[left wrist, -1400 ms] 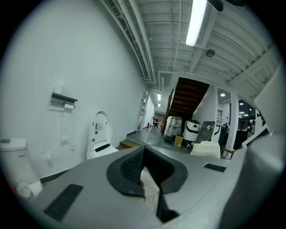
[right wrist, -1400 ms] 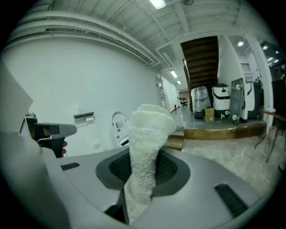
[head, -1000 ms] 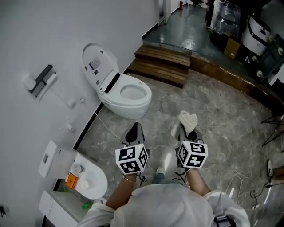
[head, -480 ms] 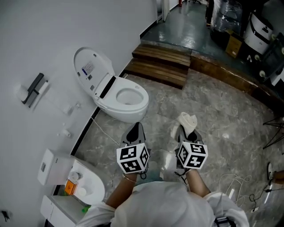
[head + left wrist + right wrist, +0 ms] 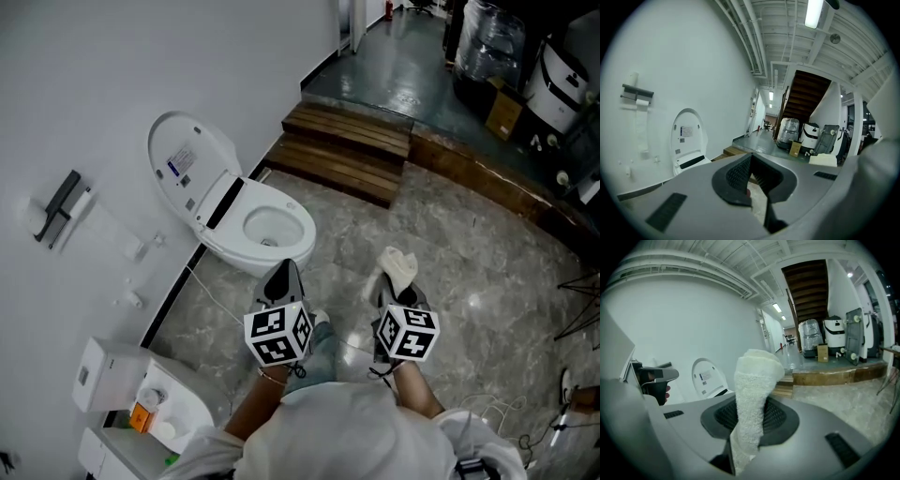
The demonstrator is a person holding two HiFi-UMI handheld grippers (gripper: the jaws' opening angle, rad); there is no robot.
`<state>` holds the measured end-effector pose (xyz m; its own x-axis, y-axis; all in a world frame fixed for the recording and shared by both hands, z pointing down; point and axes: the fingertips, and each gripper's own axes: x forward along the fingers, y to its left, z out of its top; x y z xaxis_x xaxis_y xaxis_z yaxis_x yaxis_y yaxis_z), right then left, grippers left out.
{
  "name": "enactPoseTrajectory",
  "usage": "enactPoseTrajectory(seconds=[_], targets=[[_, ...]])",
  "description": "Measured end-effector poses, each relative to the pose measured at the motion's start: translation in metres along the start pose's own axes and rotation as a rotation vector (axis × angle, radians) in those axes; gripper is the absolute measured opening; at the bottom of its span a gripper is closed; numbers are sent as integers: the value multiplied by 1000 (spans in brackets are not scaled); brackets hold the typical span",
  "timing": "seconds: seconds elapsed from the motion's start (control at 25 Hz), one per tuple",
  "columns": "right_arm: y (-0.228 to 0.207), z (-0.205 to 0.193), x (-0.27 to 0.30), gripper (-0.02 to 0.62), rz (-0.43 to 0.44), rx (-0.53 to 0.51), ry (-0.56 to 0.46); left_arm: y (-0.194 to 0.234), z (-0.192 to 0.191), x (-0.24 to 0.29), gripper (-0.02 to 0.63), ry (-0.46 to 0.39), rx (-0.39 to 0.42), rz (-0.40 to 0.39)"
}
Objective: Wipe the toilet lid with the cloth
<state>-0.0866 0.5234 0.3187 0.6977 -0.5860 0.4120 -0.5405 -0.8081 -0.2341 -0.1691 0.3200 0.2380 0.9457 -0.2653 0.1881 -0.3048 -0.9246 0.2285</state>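
The white toilet (image 5: 272, 225) stands against the left wall with its lid (image 5: 192, 169) raised and the bowl open. My left gripper (image 5: 284, 278) is shut and empty, its tip just short of the bowl's front rim. The raised lid (image 5: 686, 136) shows at the left of the left gripper view, beyond the left gripper (image 5: 752, 180). My right gripper (image 5: 394, 286) is shut on a white cloth (image 5: 398, 265), to the right of the toilet over the floor. In the right gripper view the cloth (image 5: 754, 380) sticks up out of the right gripper (image 5: 749, 423), with the lid (image 5: 708, 376) behind it.
Wooden steps (image 5: 342, 150) lie beyond the toilet. A paper holder (image 5: 61, 202) hangs on the left wall. A white washbasin (image 5: 183, 412) with small items sits at the lower left. Water bottles and appliances (image 5: 487, 47) stand at the top right. Cables (image 5: 487, 403) trail on the floor.
Both grippers have come forward together toward the toilet, so the bowl now lies closer to the left gripper's tip. The cloth stays in the right gripper.
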Motion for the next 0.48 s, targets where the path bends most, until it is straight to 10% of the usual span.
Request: enactPoseTrajectory(seconds=[0.48], targets=[[46, 108, 194, 97, 139, -104, 13, 80, 59, 162, 9, -21, -48, 121]])
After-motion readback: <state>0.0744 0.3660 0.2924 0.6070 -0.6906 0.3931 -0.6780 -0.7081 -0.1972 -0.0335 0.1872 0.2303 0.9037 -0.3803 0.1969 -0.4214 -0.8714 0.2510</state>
